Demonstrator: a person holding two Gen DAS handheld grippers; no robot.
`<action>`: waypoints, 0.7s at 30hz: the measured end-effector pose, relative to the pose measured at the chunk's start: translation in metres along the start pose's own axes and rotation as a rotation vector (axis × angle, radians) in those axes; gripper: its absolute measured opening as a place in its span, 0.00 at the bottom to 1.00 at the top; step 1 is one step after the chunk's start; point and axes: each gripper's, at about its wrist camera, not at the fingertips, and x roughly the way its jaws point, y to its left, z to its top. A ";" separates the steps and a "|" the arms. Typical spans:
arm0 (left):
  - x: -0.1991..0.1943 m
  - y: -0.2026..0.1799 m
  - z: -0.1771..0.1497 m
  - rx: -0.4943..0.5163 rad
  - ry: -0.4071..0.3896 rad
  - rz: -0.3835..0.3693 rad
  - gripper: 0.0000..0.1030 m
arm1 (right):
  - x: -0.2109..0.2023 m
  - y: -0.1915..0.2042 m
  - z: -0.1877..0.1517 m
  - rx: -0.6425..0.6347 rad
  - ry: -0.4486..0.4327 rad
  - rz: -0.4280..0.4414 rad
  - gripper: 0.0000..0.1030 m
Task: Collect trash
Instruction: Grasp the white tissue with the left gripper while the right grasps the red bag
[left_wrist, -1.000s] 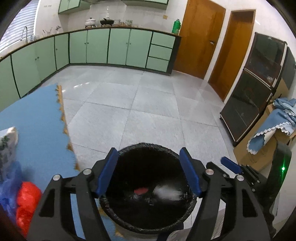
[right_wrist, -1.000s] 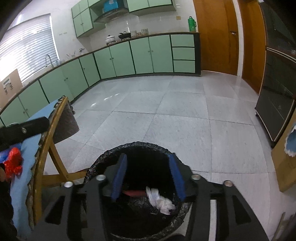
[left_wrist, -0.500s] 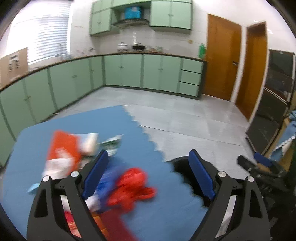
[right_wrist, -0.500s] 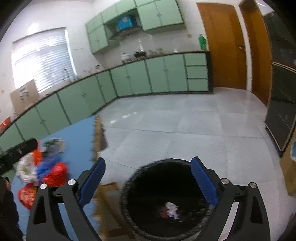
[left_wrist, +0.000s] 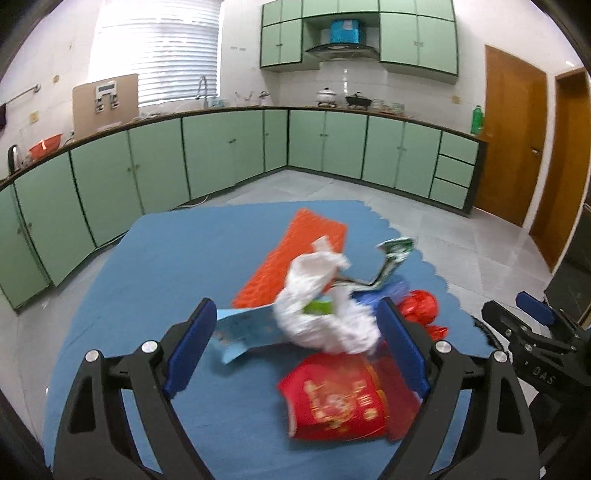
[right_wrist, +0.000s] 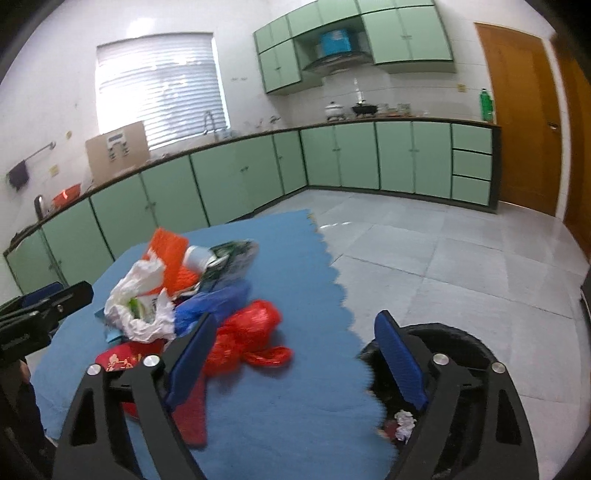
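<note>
A trash pile lies on the blue-covered table (left_wrist: 166, 266): a crumpled white plastic bag (left_wrist: 317, 314), a red printed packet (left_wrist: 336, 398), a red plastic bag (left_wrist: 419, 306), a light blue paper (left_wrist: 243, 332) and an orange sheet (left_wrist: 295, 254). My left gripper (left_wrist: 295, 306) hangs open above the pile, its pads touching nothing. In the right wrist view the white bag (right_wrist: 136, 302), a blue bag (right_wrist: 214, 301) and the red bag (right_wrist: 247, 332) lie left of centre. My right gripper (right_wrist: 295, 317) hovers over bare cloth, jaws closing with nothing between them.
A black-lined bin (right_wrist: 461, 350) stands on the floor at the table's right edge, with a white tissue wad (right_wrist: 404, 421) inside. Green cabinets (left_wrist: 221, 155) line the far walls and wooden doors (left_wrist: 513, 140) stand at the right. Grey tiled floor (right_wrist: 443, 251) lies beyond the table.
Both views have swung left from the bin to the table and its trash pile. Both grippers' jaws stand wider than a second ago, and both hands have risen.
</note>
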 end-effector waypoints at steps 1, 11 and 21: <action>0.001 0.003 -0.001 -0.004 0.005 0.005 0.83 | 0.004 0.004 0.000 -0.002 0.003 0.002 0.79; 0.037 0.019 -0.012 -0.039 0.069 -0.017 0.71 | 0.020 0.008 0.000 -0.018 0.038 -0.015 0.71; 0.056 0.017 -0.017 -0.053 0.111 -0.092 0.22 | 0.047 0.024 -0.003 -0.062 0.106 0.032 0.61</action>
